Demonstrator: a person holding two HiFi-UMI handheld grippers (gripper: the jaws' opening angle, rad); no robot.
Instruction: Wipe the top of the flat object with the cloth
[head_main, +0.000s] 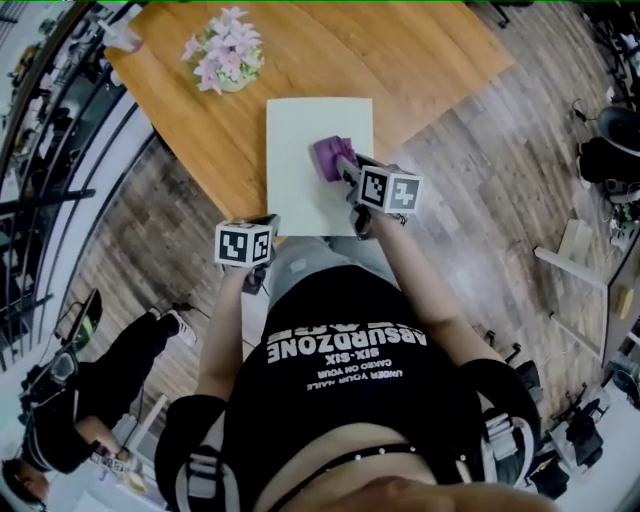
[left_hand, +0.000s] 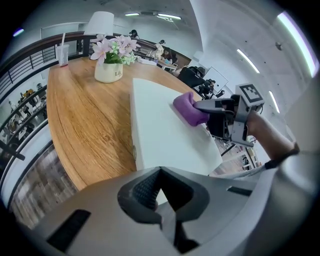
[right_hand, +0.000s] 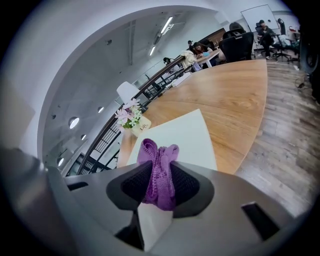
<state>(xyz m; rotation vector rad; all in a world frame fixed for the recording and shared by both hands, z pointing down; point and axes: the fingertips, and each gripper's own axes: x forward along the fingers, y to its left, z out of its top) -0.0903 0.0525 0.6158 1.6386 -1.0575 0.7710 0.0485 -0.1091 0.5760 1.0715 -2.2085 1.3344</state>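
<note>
A crumpled purple knit cloth (right_hand: 159, 170) is pinched by the right hand-held gripper (right_hand: 159, 196) on the flat white board (head_main: 300, 140); the left hand-held gripper (left_hand: 159, 189) is pressed together.

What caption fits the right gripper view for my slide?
Right gripper holds purple cloth on the white flat board atop a wooden table.
</note>
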